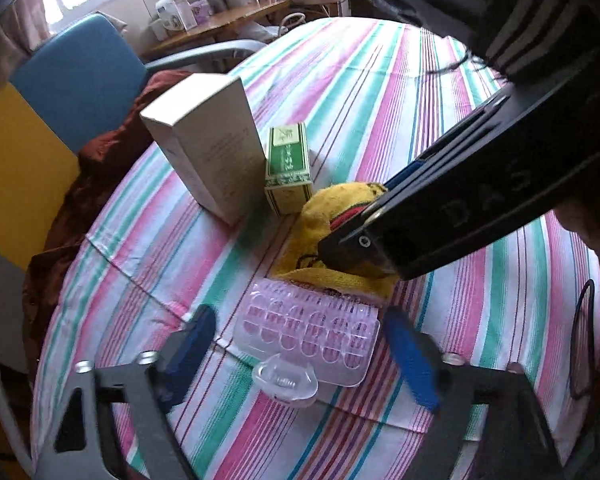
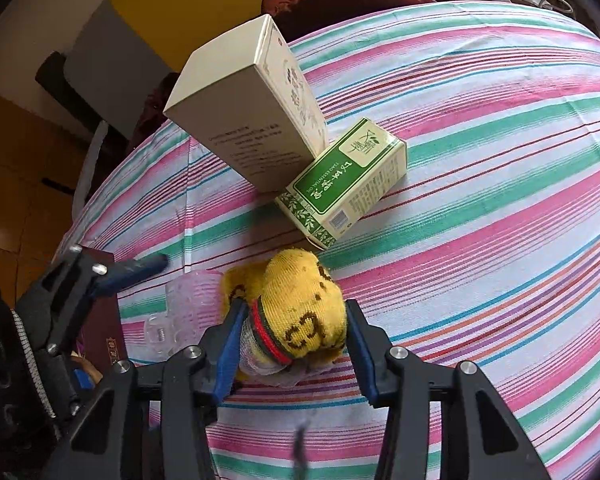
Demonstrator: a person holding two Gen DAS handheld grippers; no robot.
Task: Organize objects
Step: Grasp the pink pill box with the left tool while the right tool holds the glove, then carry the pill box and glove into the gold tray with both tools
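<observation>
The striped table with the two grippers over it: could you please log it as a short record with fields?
surface: striped tablecloth
right gripper: shut on the yellow sock
left gripper: open around the clear pill organizer, pads not touching it
white box: upright, beside the green box
green box: upright, next to the sock
organizer position: flat, edge against the sock

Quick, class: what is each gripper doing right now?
Left gripper: open, its fingers either side of the clear plastic case.
Right gripper: shut on the yellow sock.
</observation>
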